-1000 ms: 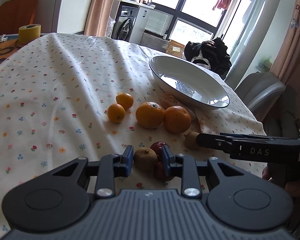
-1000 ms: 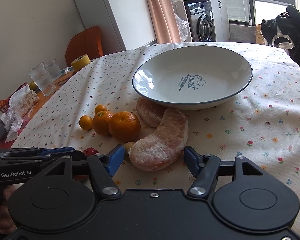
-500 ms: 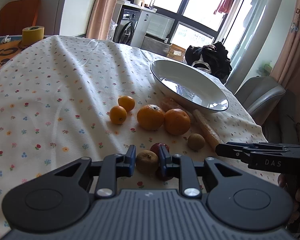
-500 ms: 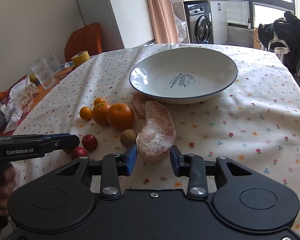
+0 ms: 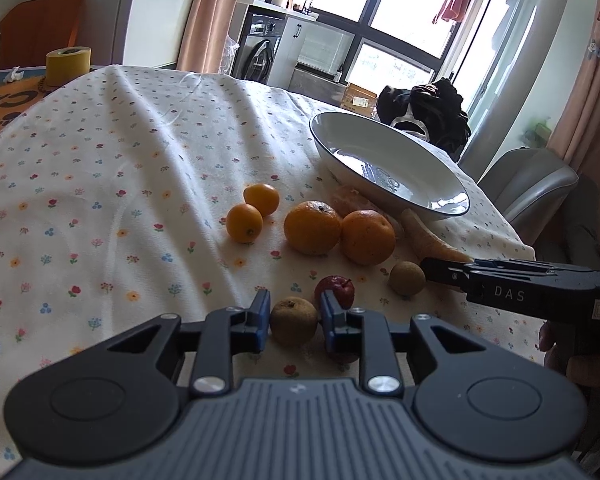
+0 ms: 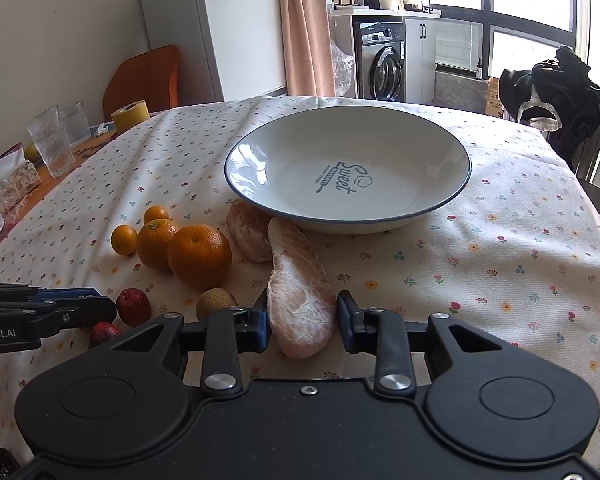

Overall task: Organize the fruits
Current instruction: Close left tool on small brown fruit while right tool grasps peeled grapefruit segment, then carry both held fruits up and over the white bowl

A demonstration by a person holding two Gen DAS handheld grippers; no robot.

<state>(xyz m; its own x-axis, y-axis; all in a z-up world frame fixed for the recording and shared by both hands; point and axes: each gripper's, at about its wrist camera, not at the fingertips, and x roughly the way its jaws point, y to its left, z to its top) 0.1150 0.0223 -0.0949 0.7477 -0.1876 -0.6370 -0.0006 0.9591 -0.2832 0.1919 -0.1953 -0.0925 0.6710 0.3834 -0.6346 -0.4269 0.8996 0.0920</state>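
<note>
L wrist – brown fruit btwn fingers

The left wrist view is taken low over the desk, close behind its own fingers, and is aimed across the cloth toward the windows, with the plate seen obliquely at the right. The right wrist view is set equally low and near, and is pointed straight at the plate and the washing machine beyond. The oranges, the plate and the opposite gripper are shared by both views.
</note>
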